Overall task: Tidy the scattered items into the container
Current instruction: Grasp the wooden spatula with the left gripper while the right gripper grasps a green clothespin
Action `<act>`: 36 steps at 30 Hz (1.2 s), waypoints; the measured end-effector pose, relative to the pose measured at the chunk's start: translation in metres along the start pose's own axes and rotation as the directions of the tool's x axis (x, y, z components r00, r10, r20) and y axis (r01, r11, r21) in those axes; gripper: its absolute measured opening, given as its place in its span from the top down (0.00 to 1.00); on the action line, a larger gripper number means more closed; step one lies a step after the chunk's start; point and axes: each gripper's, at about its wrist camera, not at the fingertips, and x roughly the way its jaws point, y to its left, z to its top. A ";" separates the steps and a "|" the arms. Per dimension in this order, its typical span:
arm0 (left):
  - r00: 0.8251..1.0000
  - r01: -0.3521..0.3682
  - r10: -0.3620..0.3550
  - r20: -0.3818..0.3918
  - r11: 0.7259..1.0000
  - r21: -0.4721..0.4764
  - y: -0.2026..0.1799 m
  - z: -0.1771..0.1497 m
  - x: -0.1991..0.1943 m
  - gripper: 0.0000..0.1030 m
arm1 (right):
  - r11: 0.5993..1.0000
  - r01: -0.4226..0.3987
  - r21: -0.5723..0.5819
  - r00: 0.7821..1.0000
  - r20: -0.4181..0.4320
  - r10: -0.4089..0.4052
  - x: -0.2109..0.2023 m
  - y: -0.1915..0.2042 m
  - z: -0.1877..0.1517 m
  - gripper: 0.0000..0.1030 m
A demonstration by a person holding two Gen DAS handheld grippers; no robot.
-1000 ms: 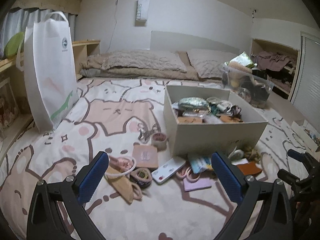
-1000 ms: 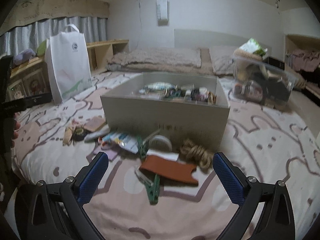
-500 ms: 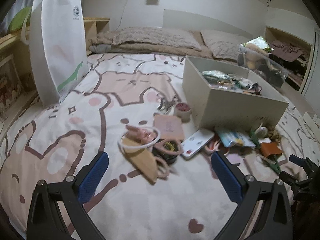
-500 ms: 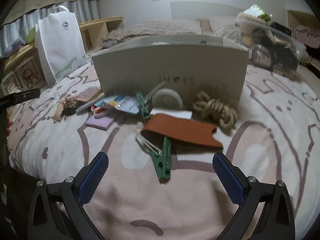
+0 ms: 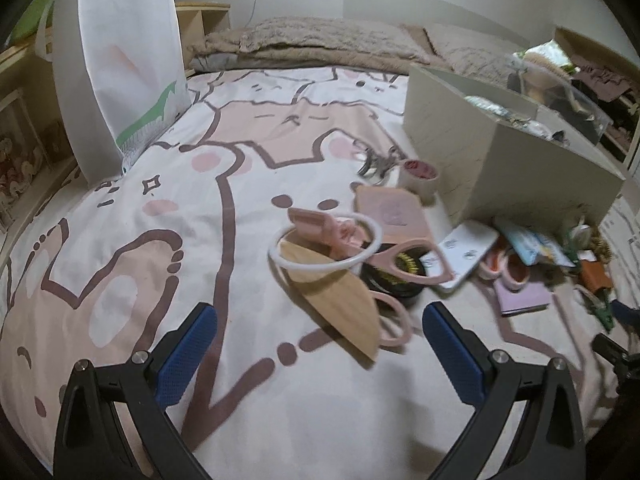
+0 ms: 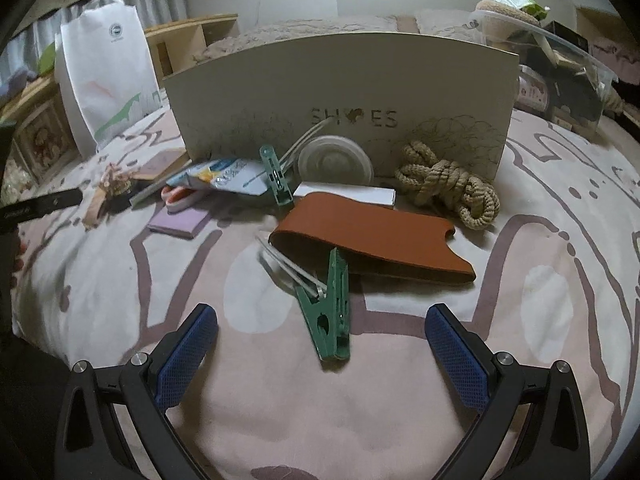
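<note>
At the bottom of the right wrist view, the right gripper [image 6: 320, 344] is wide open and holds nothing. A green clothespin [image 6: 330, 312] lies just between its fingers, touching a brown leather sleeve [image 6: 376, 240] above it. Further up, a coiled rope [image 6: 448, 188] rests against the shoe box [image 6: 340, 92] at the centre. In the left wrist view, the left gripper [image 5: 320, 344] is also wide open and empty. Near it, in the centre, lie a wooden piece [image 5: 336, 300], pink scissors [image 5: 404, 264] and a white ring [image 5: 324, 246]. A white bag [image 5: 120, 60] stands at upper left.
</note>
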 end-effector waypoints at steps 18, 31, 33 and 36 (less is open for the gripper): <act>0.986 -0.166 0.168 -0.016 0.982 0.088 0.027 -0.013 0.027 0.00 | 0.999 0.010 -0.048 0.999 0.053 -0.007 0.002 0.003 -0.011 0.00; 0.991 -0.112 0.114 -0.075 0.993 0.022 0.050 -0.014 0.037 0.00 | 0.998 -0.014 -0.056 0.998 0.057 0.017 0.008 0.002 -0.010 0.00; 0.989 -0.117 0.118 -0.086 0.993 0.018 0.050 -0.012 0.038 0.00 | 0.998 -0.001 -0.063 0.998 0.063 0.005 0.008 0.004 -0.011 0.00; 0.989 -0.127 0.128 -0.073 0.992 0.013 0.049 -0.014 0.038 0.00 | 0.998 0.000 -0.063 0.998 0.063 0.004 0.008 0.003 -0.011 0.00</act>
